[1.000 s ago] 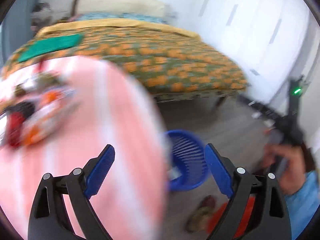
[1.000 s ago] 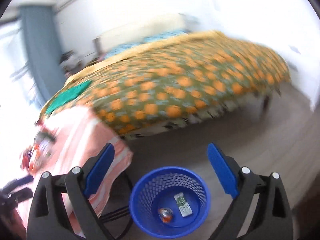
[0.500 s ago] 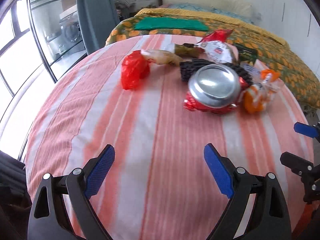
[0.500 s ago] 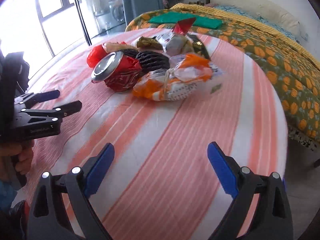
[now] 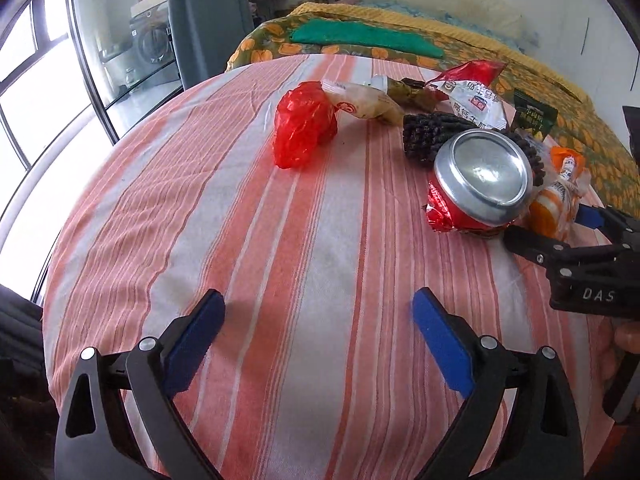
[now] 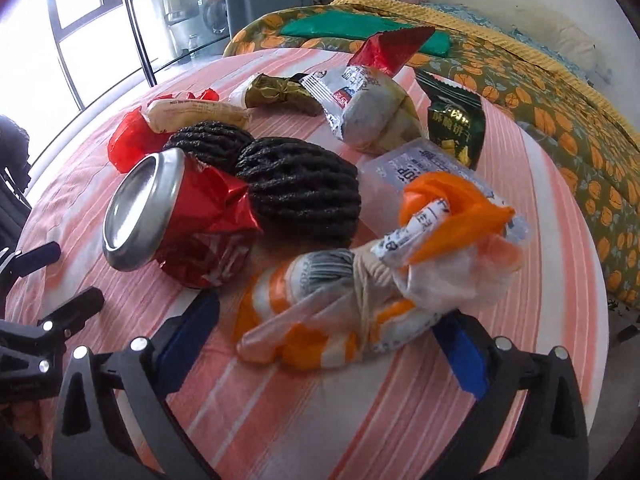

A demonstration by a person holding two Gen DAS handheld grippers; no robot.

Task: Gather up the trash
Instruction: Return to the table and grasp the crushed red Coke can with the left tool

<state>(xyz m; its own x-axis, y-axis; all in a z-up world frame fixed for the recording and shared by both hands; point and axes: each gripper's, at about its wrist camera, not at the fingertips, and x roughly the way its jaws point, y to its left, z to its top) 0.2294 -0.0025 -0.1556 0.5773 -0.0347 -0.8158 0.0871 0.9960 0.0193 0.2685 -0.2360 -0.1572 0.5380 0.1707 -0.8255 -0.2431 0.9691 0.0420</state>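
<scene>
Trash lay heaped on a round table (image 5: 248,240) covered in a pink-and-white striped cloth; a crushed red can (image 6: 176,216) lay on its side with its silver base turned toward the left gripper (image 5: 318,312); behind the can sat two black ribbed pads (image 6: 298,192), touching each other; a crumpled red plastic bag (image 5: 302,124) lay a little apart on the far left of the heap; snack wrappers (image 6: 364,104) and a dark green packet (image 6: 454,124) lay toward the bed (image 6: 560,104) beyond the table.

An orange-and-white bundle (image 6: 360,296), tied round with string, lay nearest the right gripper (image 6: 328,322); that gripper's jaws had just been opening and stood at their widest, one blue pad on either side of the bundle's near end, neither pad pressing on it.

The left gripper's jaws stood wide apart over bare cloth with nothing between them, well short of the can; in its view the right gripper reached in from the right, its tips beside the bundle.
</scene>
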